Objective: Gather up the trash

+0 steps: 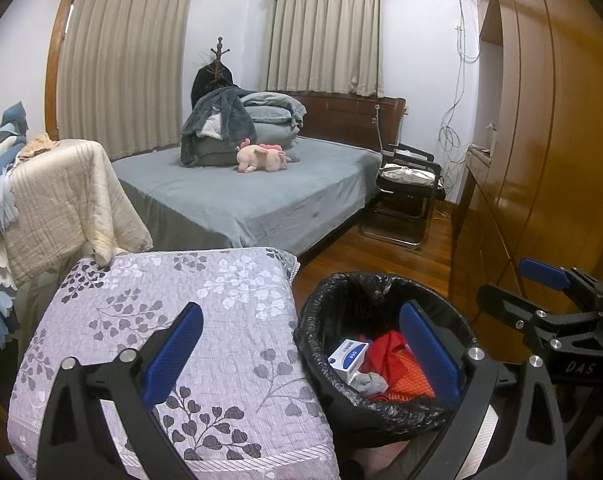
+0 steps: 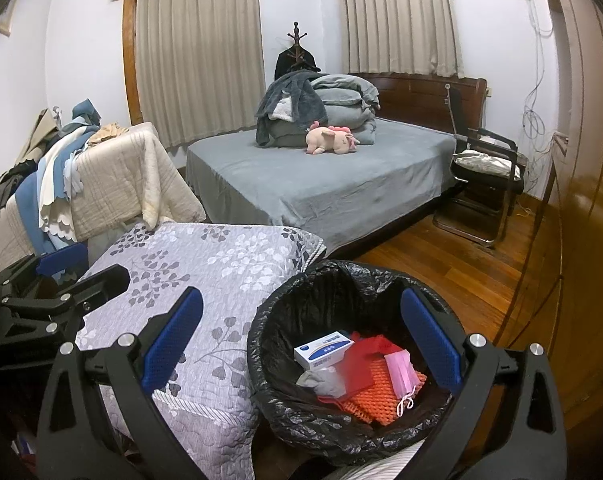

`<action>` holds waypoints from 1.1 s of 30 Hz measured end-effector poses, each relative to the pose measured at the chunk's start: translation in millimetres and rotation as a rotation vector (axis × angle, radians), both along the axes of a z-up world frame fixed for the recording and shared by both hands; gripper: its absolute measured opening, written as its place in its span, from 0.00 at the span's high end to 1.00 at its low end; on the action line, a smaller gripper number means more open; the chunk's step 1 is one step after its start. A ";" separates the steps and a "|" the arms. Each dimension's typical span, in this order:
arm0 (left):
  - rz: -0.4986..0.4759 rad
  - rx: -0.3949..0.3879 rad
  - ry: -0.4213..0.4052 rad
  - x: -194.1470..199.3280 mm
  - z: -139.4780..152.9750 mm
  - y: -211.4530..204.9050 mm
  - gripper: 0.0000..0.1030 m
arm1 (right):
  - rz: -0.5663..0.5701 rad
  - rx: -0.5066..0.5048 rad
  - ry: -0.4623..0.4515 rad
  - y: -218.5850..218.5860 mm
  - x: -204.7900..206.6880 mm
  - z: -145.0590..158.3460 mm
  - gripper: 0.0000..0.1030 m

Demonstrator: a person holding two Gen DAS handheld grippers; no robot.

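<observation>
**Two empty grippers above a part-filled bin**

While both grippers hover over the foot of a bedroom, neither holds anything. The left gripper (image 1: 299,354) has its blue pads spread wide with nothing between them, and the right gripper (image 2: 301,340) is spread the same way. Each is also seen from the other's camera, off to the side, with jaws parted.

The bin (image 2: 297,292) stands on the wood floor, pressed against a folded floral quilt (image 2: 189,276). It is lined with a black bag whose edge is folded over the rim, likely so the bag can be lifted out whole. The trash lies low inside: a white and blue box (image 2: 324,349), red wrapping (image 2: 367,364), orange mesh (image 2: 375,400), a grey rag (image 2: 321,380) and a pink mask (image 2: 399,372) with its ear loops trailing.

Seen from the right gripper, the bin sits just below and ahead, its opening between the pads and nearer the right one. Seen from the left gripper, the bin is lower right, and the right pad covers part of its far wall.

Beyond, a grey bed (image 2: 321,184) carries stacked bedding and a pink plush pig (image 2: 333,140). A chair (image 2: 485,172) stands beside it. No loose trash is visible on the floor from here, so collecting appears nearly done.
</observation>
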State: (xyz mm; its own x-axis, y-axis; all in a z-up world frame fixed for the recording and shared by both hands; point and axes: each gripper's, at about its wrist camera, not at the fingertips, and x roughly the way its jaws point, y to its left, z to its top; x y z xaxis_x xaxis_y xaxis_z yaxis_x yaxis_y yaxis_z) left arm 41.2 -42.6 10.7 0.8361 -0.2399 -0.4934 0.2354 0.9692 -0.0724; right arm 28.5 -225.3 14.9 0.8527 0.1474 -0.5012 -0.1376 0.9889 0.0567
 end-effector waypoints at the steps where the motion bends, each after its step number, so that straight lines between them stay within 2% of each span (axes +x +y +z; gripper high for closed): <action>1: 0.001 0.000 0.000 -0.1 0.1 -0.1 0.06 | 0.002 0.000 0.000 0.3 0.2 0.1 0.06; 33: 0.001 -0.002 0.004 -0.4 0.7 1.0 0.06 | 0.002 -0.001 0.005 3.9 0.0 0.0 0.06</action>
